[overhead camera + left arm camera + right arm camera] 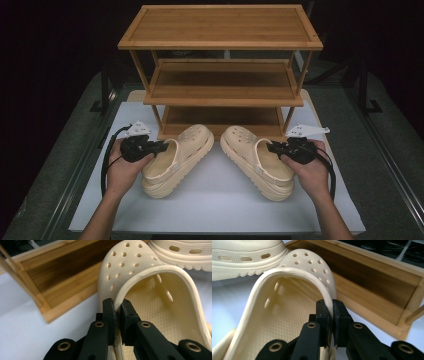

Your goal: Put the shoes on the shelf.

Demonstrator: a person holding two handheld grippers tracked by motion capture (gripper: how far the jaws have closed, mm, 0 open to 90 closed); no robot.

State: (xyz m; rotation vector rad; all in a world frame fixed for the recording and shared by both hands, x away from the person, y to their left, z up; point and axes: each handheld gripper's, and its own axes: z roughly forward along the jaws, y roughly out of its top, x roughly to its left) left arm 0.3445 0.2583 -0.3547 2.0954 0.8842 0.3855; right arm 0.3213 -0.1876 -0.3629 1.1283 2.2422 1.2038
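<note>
Two cream perforated clogs, seemingly rubber

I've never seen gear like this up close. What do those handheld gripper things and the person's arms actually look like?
Each hand holds a black gripper: left gripper, right gripper. Each has two black jaws with flat pads and brass-coloured rivets at the joints, seen in the gripper views. A pale grey three-cornered plate sits on top of each, and a black cable loops back from each past the wrist. The forearms are bare, no sleeves.
</note>
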